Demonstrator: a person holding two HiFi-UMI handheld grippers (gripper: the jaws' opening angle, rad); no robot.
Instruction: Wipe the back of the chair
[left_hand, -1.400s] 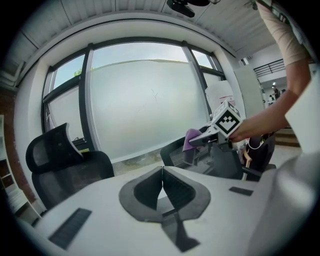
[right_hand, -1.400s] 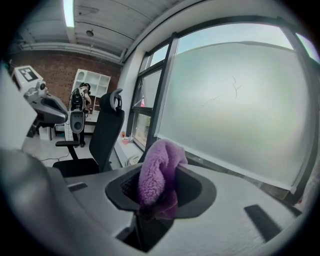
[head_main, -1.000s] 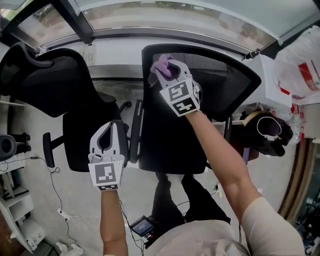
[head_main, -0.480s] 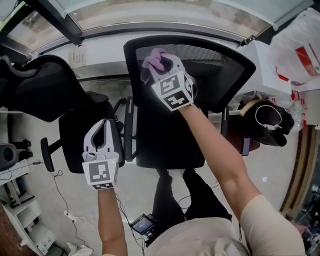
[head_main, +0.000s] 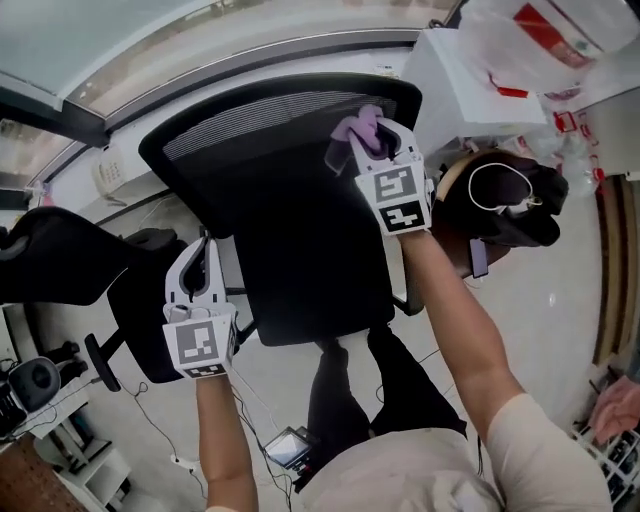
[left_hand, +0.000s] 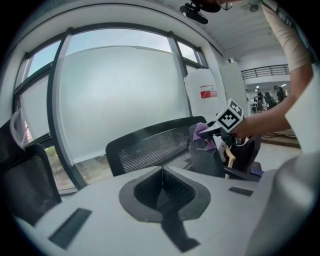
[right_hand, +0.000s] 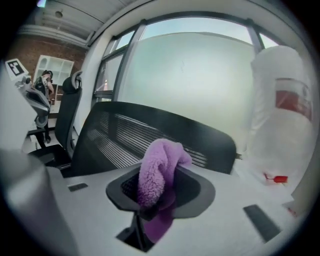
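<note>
Second black office chair (head_main: 60, 265) stands at the left, close to the window wall. The curved window (head_main: 90, 55) with its dark frame runs along the top, and the glazing reads frosted in both gripper views. A white telephone (head_main: 108, 172) sits on the sill. A white plastic bag with red print (head_main: 545, 30) rests on a white unit (head_main: 450, 90) at the upper right. Below that, a dark bag (head_main: 530, 215) carries a looped white cord. A small screened device (head_main: 290, 450) and loose cables (head_main: 152, 425) lie on the pale floor (head_main: 560, 300). White shelving (head_main: 70, 465) occupies the lower-left corner.
</note>
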